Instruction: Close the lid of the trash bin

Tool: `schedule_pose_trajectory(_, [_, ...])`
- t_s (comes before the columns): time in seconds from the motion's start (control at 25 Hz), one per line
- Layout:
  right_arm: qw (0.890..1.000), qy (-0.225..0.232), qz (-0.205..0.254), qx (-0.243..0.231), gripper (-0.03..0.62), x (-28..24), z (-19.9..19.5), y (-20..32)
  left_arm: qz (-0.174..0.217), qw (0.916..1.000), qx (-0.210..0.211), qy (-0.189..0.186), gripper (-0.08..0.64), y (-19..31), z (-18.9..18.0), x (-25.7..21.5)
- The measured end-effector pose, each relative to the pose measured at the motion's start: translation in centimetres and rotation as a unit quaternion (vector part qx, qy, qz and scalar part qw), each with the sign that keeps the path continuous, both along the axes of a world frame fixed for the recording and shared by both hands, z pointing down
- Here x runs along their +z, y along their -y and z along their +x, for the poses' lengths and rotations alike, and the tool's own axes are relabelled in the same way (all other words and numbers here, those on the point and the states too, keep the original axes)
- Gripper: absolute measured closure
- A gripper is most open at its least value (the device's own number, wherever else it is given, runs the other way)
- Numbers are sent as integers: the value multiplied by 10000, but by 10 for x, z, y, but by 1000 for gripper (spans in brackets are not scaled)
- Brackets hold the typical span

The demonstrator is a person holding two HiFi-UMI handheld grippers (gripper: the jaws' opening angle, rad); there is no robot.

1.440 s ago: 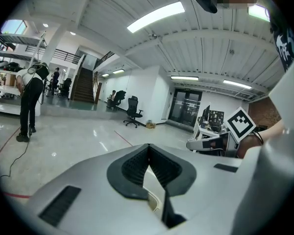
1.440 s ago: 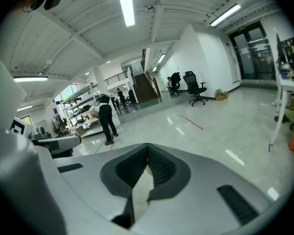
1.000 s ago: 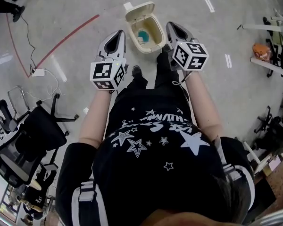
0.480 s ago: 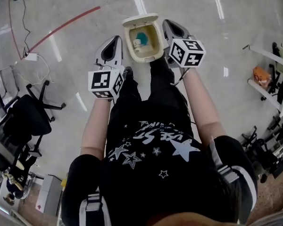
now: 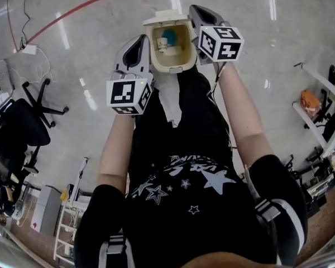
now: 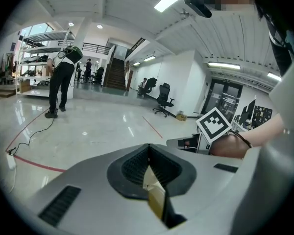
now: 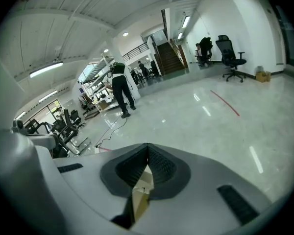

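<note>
In the head view a cream trash bin (image 5: 181, 57) stands on the floor just ahead of the person's legs. Its lid (image 5: 166, 18) is tipped open at the far side, and a teal item (image 5: 168, 38) lies inside. My left gripper (image 5: 138, 43) hangs just left of the bin, my right gripper (image 5: 199, 13) just right of it near the lid. Both are shut with nothing between the jaws. Neither gripper view shows the bin: the left gripper (image 6: 148, 148) and the right gripper (image 7: 148, 147) face out across the hall.
Black office chairs (image 5: 22, 124) stand at the left. A red floor line (image 5: 72, 10) and a cable with a power strip (image 5: 27, 49) lie far left. Racks with an orange item (image 5: 310, 101) are at the right. A person (image 6: 61, 82) stands far off.
The person has stepped up to the bin. It now sits between the two grippers, which have moved forward to flank it. The lid has stayed open.
</note>
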State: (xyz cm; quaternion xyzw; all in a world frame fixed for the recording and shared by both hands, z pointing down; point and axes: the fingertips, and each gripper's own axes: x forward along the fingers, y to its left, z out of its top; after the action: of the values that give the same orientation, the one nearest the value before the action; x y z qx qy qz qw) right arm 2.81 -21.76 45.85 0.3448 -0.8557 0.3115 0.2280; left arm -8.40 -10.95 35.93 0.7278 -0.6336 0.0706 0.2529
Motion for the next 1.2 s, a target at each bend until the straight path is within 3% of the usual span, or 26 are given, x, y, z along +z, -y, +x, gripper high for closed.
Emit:
schedule_pose_trajectory(0.24, [9988,-43,-270,-414,586,21,-11,-5,-10,9998,-169,-78,549,3,-12,20])
schedule_pose_trajectory(0.4, [9987,22,-286,-424,586,20,-11,-12,-27,9997,-225,-103,549,4,-19,26])
schedule_pose_trajectory(0.68, [9978,-243,-326,-530,586,27,-4,-54,-197,9996,65,-211,549,-13,-12,43])
schedule_pose_trajectory(0.96, [9983,-447,-345,159,586,51,23,-106,-486,9965,616,-291,549,-46,-6,81])
schedule_pose_trajectory(1.2, [9925,-555,-526,950,586,74,46,-149,-826,9901,1092,-301,549,-80,1,109])
